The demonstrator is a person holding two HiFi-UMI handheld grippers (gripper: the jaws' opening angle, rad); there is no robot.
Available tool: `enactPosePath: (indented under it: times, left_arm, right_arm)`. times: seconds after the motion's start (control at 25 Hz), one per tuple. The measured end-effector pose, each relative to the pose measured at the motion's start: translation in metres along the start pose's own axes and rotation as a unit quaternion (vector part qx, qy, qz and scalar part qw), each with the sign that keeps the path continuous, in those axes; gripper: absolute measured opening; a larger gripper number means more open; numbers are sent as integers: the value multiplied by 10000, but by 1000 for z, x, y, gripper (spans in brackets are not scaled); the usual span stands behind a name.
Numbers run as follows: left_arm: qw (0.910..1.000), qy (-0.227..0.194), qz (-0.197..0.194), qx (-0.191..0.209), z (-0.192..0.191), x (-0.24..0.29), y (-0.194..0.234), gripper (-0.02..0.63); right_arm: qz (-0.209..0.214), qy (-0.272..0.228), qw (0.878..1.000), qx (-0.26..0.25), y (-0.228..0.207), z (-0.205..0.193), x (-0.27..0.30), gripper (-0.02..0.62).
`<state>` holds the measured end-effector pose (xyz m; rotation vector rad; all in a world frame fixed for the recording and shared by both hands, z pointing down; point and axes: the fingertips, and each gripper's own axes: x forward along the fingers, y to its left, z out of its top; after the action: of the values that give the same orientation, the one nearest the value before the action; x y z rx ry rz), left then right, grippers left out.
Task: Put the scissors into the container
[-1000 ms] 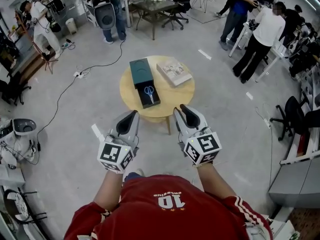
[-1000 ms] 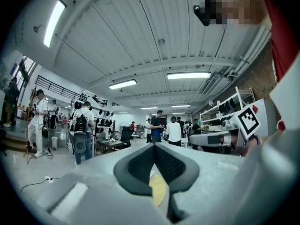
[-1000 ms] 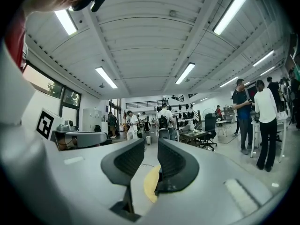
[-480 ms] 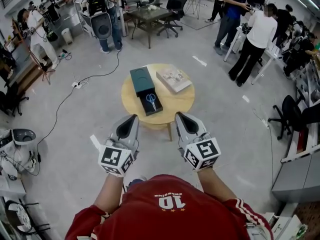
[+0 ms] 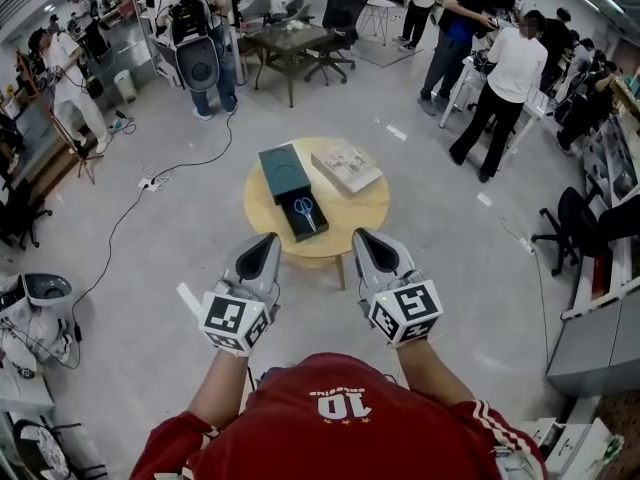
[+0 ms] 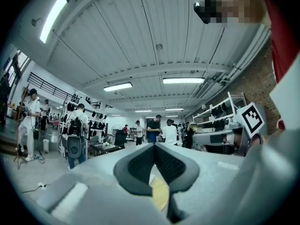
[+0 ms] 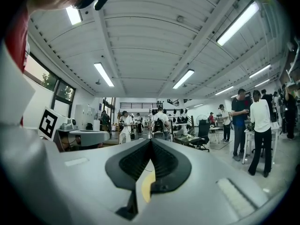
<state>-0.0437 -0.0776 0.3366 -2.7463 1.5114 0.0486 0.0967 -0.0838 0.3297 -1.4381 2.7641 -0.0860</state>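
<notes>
Jaws closed and empty, the left gripper (image 5: 267, 239) and right gripper (image 5: 362, 236) are hovering off the tabletop's (image 5: 352, 211) near edge, the scissors (image 5: 305, 207) apparently lying in the container (image 5: 283, 170) already.

red shirt (image 5: 330, 433) bears "10"

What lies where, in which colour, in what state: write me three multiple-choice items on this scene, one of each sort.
1. The scissors lie:
A) on the floor
B) in the dark tray on the round table
C) on a chair
2. Their handles are:
A) red
B) blue
C) yellow
3. The left gripper is:
A) shut, empty
B) wide open
C) shut on the scissors

B: the head view shows them in the tray.
B: the handles show blue.
A: the left gripper view shows its jaws together with nothing between them.
</notes>
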Motion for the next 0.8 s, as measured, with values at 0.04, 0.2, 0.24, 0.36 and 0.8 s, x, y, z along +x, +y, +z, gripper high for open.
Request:
enactPosePath:
  times: [0.04,0.2,0.24,0.36,0.8]
  left_arm:
    - [10000,3,-15,-5,0,0,2,3]
    - [10000,26,-88,-19,0,-3,4,3]
    - [9999,26,-105,-19,0,-3,4,3]
    - [9999,4,-130,-18,-1,-5,6,3]
    - [9999,-21,-145,-87,-1,-7,8,3]
  right_arm:
    - [-14,2,10000,-3,1,0,1,0]
    - [-39,-21,10000,-22,8,3,3,-2]
    - [-52,-35,10000,-35,9,3,3,-3]
    - [-89,-86,9999,-68,13,3,3,-5]
    - [-122,-15,9999,29,19,-2,4,-6]
